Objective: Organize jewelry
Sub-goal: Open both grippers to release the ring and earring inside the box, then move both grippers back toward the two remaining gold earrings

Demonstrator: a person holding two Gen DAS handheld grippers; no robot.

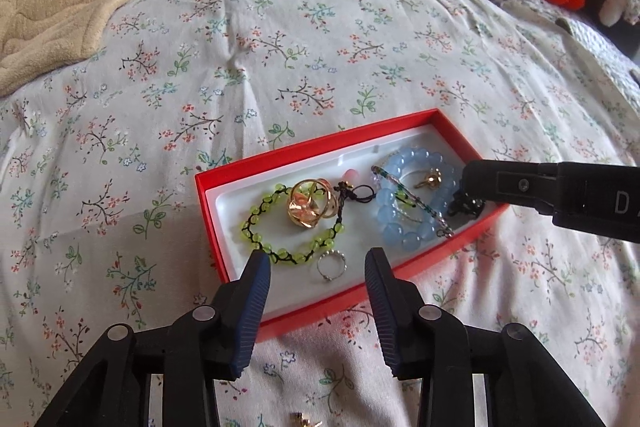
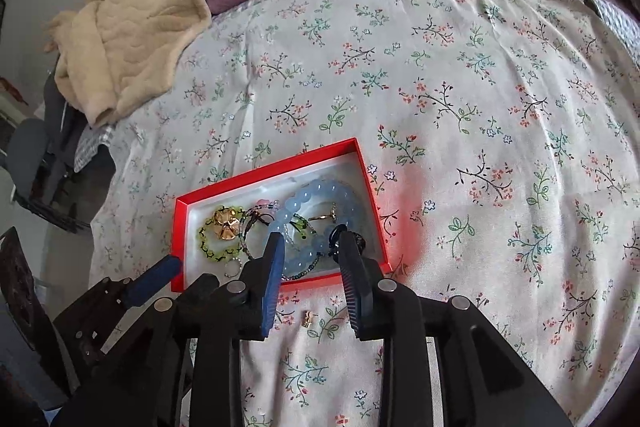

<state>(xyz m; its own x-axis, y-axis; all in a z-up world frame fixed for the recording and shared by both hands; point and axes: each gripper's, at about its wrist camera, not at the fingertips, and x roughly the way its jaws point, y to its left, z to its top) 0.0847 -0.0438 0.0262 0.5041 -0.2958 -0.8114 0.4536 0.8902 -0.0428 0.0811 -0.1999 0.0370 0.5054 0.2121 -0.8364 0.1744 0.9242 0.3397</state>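
Soft daylight fills both views, bright and even across the floral bedspread (image 1: 320, 39), with no harsh glare. Shadows are faint: a pale grey one falls on the fabric left of the red box (image 1: 280, 163), and in the right wrist view the box (image 2: 280, 167) throws a reddish glow onto the cloth beside its right wall. Fisheye distortion bulges the bed into a dome and bends its edges; the corners of the right wrist view darken to black. The centre is fairly sharp, while the beige blanket (image 2: 132, 35) looks softer.
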